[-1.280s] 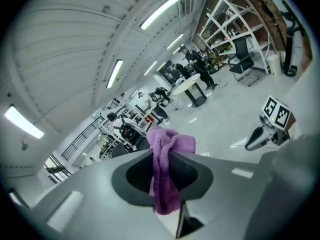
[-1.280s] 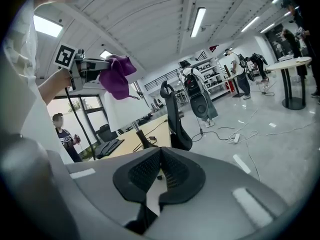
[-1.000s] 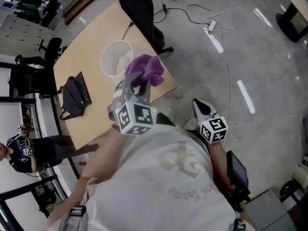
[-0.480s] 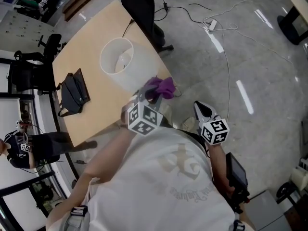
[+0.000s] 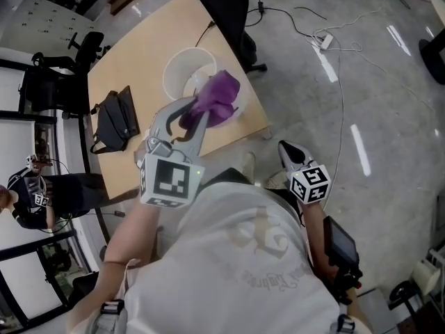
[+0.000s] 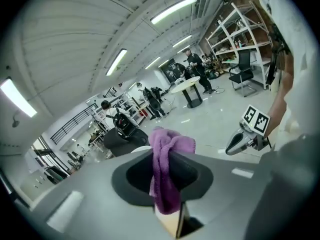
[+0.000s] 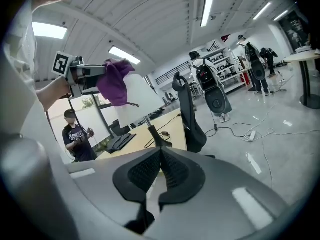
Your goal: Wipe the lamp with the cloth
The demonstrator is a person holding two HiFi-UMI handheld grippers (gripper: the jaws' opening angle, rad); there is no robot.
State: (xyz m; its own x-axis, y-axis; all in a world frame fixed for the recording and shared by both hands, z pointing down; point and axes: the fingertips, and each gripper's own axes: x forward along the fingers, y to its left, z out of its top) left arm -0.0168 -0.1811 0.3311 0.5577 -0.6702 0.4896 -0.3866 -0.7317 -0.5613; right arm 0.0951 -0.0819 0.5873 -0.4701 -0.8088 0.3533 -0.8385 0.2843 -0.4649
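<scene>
Purple cloth (image 5: 218, 96), white lamp shade (image 5: 179, 74), pale wood table (image 5: 139, 56), black bag (image 5: 113, 121), grey floor (image 5: 389, 82)

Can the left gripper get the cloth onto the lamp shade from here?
Probably yes: the left gripper clamps the purple cloth right by the rim of the white lamp shade, with nothing between them.

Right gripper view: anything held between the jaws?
No, the right gripper has its jaws shut together with nothing between them.
</scene>
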